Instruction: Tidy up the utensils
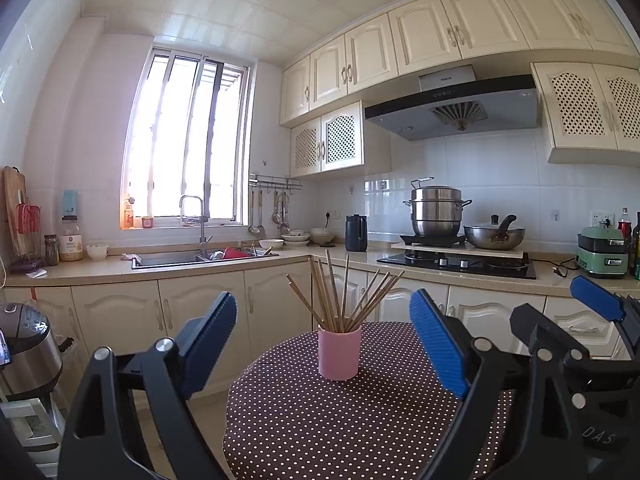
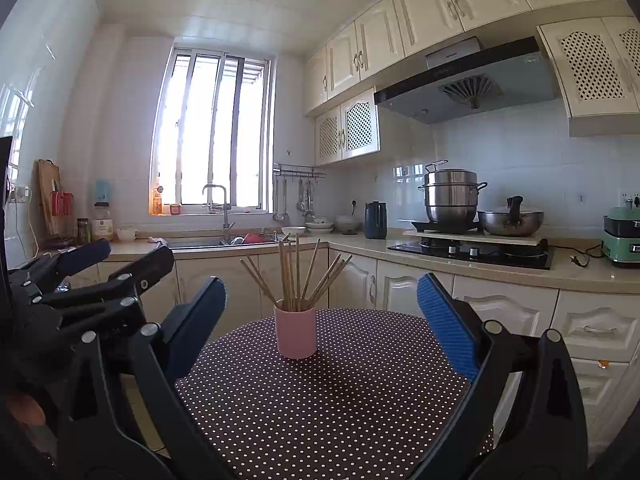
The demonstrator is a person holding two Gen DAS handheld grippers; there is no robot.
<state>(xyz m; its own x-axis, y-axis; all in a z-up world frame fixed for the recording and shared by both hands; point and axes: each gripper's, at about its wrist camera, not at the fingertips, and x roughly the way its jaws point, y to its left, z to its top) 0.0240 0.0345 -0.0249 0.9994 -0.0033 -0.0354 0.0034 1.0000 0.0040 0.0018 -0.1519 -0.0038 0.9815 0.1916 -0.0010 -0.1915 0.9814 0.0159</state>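
The left gripper (image 1: pixel 324 344) is held level, jaws spread wide, nothing between them. The right gripper (image 2: pixel 320 328) is likewise level beside it, jaws apart and empty. Both point across the bench (image 1: pixel 360 432), which carries a brown cloth with white dots. The pink cup (image 1: pixel 339 354) stands upright on the bench ahead of both grippers, untouched, with wooden chopsticks (image 1: pixel 344 296) fanned out of it. Lettering on the range hood (image 1: pixel 452 108) is too small to read.
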